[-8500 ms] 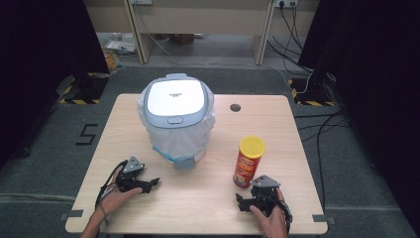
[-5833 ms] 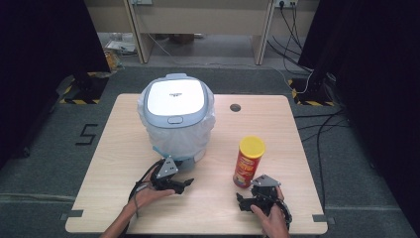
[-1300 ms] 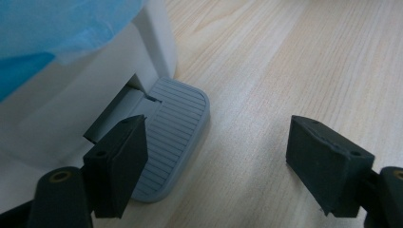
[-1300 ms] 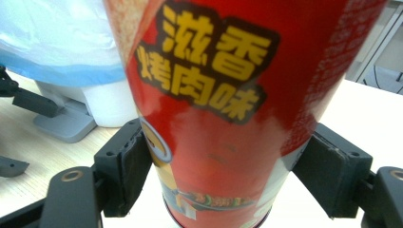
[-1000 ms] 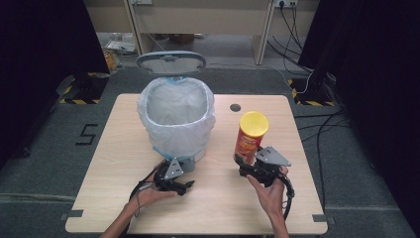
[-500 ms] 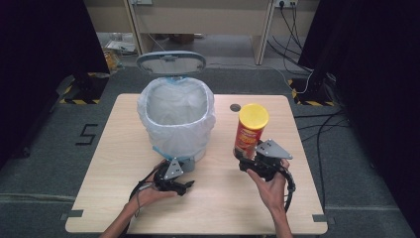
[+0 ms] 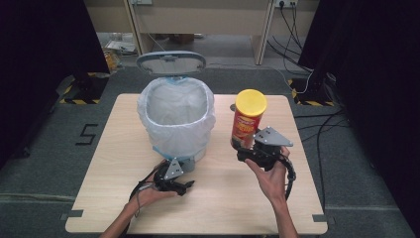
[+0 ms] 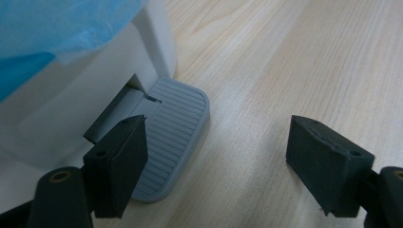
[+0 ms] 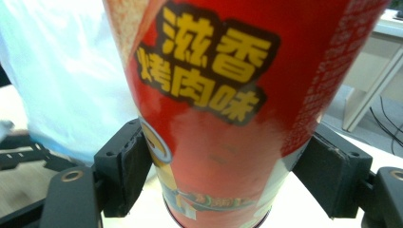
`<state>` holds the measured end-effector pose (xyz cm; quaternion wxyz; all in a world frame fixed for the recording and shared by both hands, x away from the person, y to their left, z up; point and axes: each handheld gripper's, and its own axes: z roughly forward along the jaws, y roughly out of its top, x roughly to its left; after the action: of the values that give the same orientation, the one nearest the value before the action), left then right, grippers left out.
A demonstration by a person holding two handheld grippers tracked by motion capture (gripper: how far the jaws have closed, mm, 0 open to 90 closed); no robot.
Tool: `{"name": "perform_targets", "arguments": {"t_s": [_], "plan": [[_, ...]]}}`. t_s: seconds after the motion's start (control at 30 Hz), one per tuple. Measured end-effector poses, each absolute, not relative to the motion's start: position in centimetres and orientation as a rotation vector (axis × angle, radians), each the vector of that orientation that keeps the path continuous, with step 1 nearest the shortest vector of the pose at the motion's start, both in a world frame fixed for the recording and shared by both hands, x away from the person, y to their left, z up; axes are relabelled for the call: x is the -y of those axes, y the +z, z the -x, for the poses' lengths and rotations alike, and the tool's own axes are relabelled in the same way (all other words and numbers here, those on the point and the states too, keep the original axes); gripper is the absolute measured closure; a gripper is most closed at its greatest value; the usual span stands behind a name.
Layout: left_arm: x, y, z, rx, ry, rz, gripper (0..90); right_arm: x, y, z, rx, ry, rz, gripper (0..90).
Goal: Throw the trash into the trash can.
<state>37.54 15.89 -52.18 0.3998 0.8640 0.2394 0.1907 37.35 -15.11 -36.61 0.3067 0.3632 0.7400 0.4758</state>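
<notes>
A white pedal bin (image 7: 176, 119) lined with a pale bag stands mid-table, its lid (image 7: 171, 62) tipped up and open. My left gripper (image 7: 179, 177) is at the bin's foot, open. In the left gripper view its left jaw rests on the grey ribbed pedal (image 8: 173, 128), with the bin's base (image 8: 71, 109) just behind; left gripper (image 8: 223, 161). My right gripper (image 7: 250, 151) is shut on a red chip can (image 7: 247, 121) with a yellow lid, held upright above the table, right of the bin. The can (image 9: 228, 95) sits between both jaws of the right gripper (image 9: 228, 175).
The wooden table (image 7: 124, 163) has a small round hole (image 7: 233, 106) behind the can. Black cables (image 7: 322, 124) lie on the floor to the right. A desk stands beyond the far edge.
The can has risen a little and drifted left toward the bin in my right gripper. Earlier, the lid was down; my left gripper moved to the pedal and the lid opened.
</notes>
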Motion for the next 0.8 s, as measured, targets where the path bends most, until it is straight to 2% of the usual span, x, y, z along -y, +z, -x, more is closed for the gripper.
{"name": "perform_targets", "arguments": {"t_s": [0.4,0.8], "plan": [[-15.9,-52.2,-37.5,-0.606,0.48,-2.189,21.1,12.9,-32.2,-38.4,-1.99,1.285,-0.876,24.5],[-15.9,-52.2,-37.5,-0.605,0.473,-2.191,21.1,10.5,-29.5,-39.2,-2.001,1.324,-0.814,24.5]]}}
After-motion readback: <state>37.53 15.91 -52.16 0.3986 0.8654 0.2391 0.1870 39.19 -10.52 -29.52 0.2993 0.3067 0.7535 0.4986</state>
